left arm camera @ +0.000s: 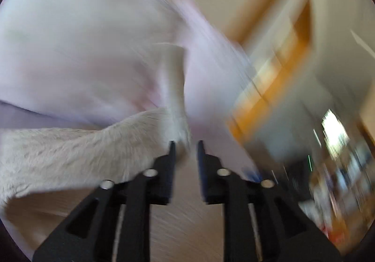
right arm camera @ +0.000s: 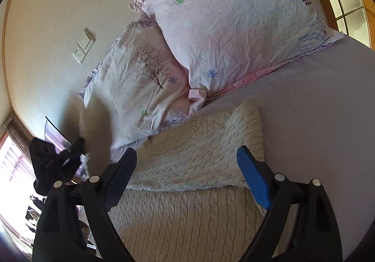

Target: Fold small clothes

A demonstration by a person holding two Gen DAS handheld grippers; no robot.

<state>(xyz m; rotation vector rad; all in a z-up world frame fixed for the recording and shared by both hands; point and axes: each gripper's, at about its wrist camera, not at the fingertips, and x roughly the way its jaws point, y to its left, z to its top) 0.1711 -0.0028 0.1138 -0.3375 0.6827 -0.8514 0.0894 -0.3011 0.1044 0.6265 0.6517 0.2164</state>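
While left gripper (left arm camera: 185, 144) pinches sweater (right arm camera: 187, 168), right gripper (right arm camera: 187, 158) gapes.

Right gripper (right arm camera: 185, 168) hangs wide open over the cream sweater (right arm camera: 187, 191) on the bed (right arm camera: 316, 109), two pillows (right arm camera: 234, 27) against the far wall (right arm camera: 58, 15).
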